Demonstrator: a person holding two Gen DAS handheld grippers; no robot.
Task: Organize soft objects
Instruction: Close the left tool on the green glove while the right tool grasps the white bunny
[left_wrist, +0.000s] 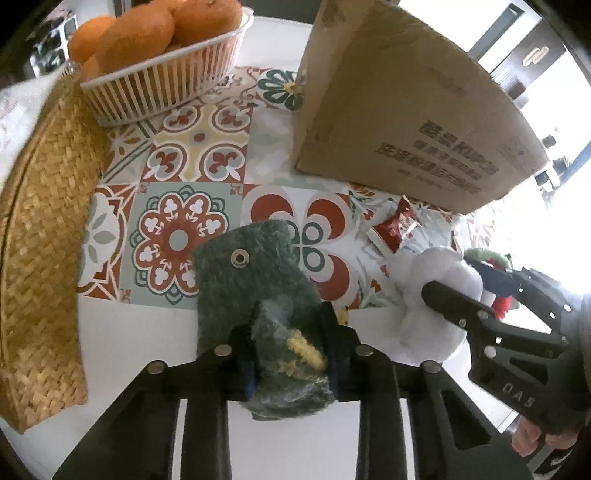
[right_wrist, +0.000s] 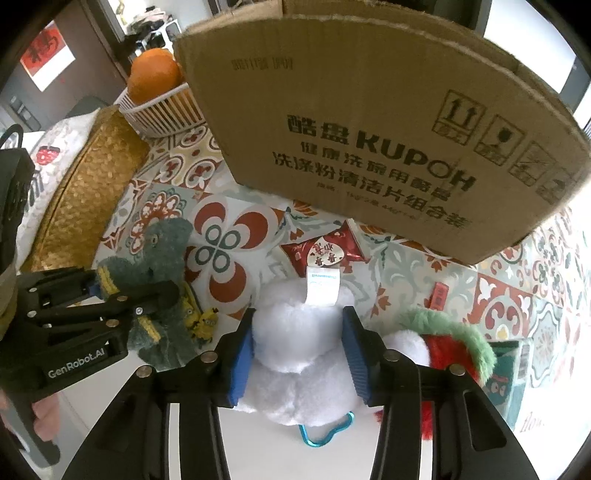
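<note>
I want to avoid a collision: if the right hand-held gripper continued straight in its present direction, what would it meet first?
The white plush toy, already pressed between its pads; probably the table beneath, though depth is unclear.

1. A white table carries a patterned tile-print mat.
2. On the mat stand a cardboard box and a white slatted basket; a red snack packet lies flat beside the box.
3. A woven straw tray sits at the mat's left edge.
4. A green felt toy and a white plush rest where mat meets bare tabletop.
</note>
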